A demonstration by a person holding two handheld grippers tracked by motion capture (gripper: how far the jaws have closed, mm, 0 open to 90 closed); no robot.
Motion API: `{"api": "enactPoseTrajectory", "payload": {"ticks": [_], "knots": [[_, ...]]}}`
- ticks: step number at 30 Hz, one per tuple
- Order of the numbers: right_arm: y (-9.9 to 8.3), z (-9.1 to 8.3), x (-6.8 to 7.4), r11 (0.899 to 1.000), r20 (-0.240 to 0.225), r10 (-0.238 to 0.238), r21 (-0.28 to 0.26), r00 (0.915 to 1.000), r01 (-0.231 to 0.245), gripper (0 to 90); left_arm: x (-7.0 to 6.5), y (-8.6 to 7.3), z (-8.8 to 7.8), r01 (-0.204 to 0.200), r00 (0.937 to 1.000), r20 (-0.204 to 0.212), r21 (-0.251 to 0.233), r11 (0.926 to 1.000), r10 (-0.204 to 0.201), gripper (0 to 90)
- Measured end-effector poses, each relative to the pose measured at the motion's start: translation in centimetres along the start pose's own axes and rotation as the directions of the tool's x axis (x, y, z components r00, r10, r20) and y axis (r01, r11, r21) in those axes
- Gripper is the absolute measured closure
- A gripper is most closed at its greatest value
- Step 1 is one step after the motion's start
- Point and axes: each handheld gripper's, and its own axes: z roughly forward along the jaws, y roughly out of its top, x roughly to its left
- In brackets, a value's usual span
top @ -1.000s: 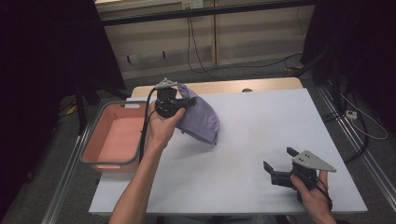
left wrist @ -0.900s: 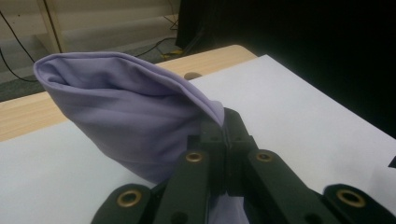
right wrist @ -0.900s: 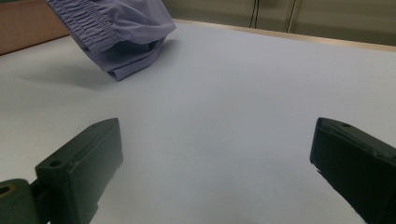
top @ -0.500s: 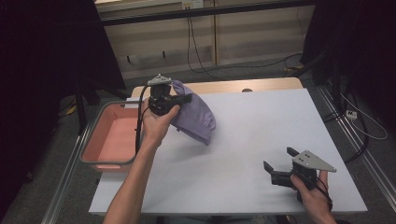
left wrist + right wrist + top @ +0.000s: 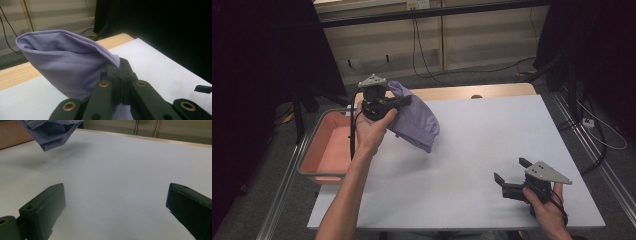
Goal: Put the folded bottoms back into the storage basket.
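A lilac cloth [image 5: 416, 119] hangs folded in the air above the table's far left part, clear of the white tabletop [image 5: 472, 150]. My left gripper [image 5: 404, 101] is shut on its upper edge; in the left gripper view the black jaws meet on the cloth [image 5: 67, 65] at the left gripper [image 5: 121, 68]. My right gripper [image 5: 511, 176] rests low near the table's front right, open, with nothing between its jaws. In the right gripper view the cloth's lower corner [image 5: 53, 131] dangles at the top left, ahead of the right gripper [image 5: 115, 202].
A pink tray [image 5: 328, 150] stands off the table's left edge, beside my left forearm. A wooden strip [image 5: 492, 92] runs along the table's far edge. Cables lie on the floor behind and to the right.
My left hand has lifted the cloth higher and carried it slightly left, toward the tray. The right gripper has stayed where it was.
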Motion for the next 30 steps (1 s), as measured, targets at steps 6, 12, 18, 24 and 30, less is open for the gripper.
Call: {"api": "enactPoseTrajectory", "payload": {"ticks": [6,12,18,24,30], "knots": [[0.0,0.0,0.0,1.0,0.0,-0.002,0.0,1.0,0.002,2.1,0.0,0.4,-0.8,-0.007,1.0,-0.004,-0.015,0.9999,0.007,89.7],[0.0,0.0,0.0,1.0,-0.002,-0.003,0.0,1.0,0.003,2.1,-0.2,0.8,-1.6,-0.025,0.9997,-0.008,-0.036,0.999,0.025,89.7],[0.0,0.0,0.0,1.0,-0.001,-0.003,-0.001,1.0,0.003,2.1,-0.2,1.2,-2.4,-0.042,0.9991,-0.013,-0.057,0.9975,0.042,89.8],[0.0,0.0,0.0,1.0,-0.001,-0.003,-0.001,1.0,0.003,2.1,-0.2,1.4,-3.1,-0.06,0.9978,-0.032,-0.071,0.9957,0.058,89.7],[0.0,0.1,0.0,1.0,-0.002,-0.002,0.0,1.0,0.002,2.1,0.1,1.6,-3.8,-0.068,0.9967,-0.049,-0.082,0.9943,0.064,89.8]]}}
